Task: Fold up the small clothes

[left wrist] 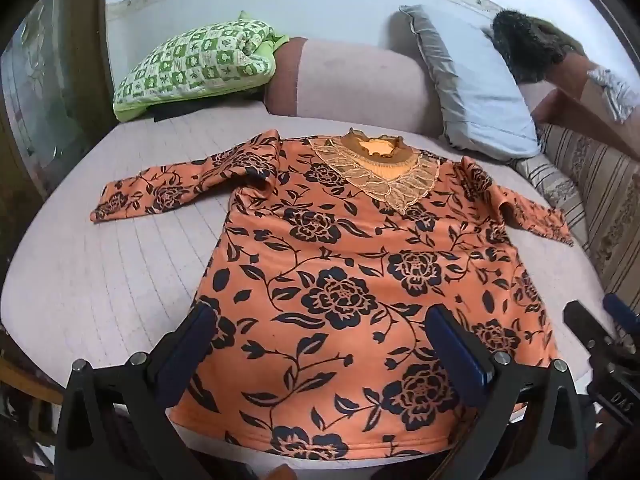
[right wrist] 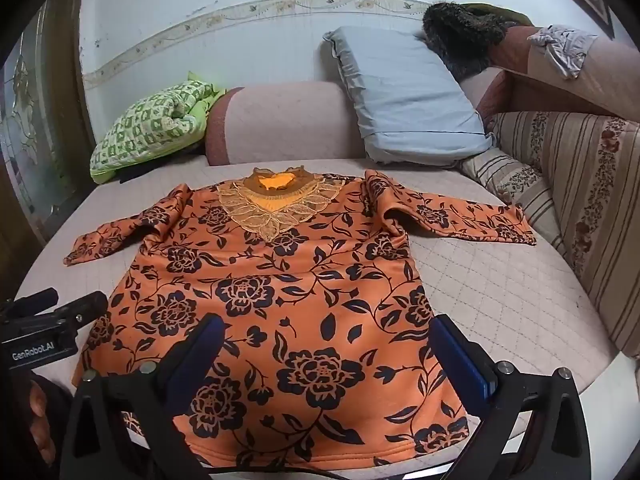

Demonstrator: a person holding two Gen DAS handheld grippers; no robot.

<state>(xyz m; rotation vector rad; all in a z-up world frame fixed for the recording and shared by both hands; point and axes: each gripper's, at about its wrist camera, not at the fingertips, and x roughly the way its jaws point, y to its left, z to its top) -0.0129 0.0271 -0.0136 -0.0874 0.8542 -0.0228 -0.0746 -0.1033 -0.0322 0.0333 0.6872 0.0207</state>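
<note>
An orange long-sleeved top (left wrist: pixel 340 264) with black flowers and a lace collar lies flat, front up, on the pale quilted bed (left wrist: pixel 100 264), both sleeves spread out sideways. My left gripper (left wrist: pixel 320 320) hovers wide open over the top's lower hem, nothing between its blue pads. In the right wrist view the same top (right wrist: pixel 280 280) fills the middle, and my right gripper (right wrist: pixel 326 332) also stands wide open above the hem area, holding nothing. The right gripper (left wrist: pixel 600 332) shows at the right edge of the left view; the left gripper (right wrist: pixel 44 320) shows at the left edge of the right view.
At the head of the bed lie a green patterned quilt (left wrist: pixel 192 68), a pink bolster (left wrist: pixel 348 80) and a blue-grey pillow (left wrist: pixel 476 92). A dark furry garment (right wrist: pixel 464 32) rests on a striped sofa back (right wrist: pixel 580 184) along the right side.
</note>
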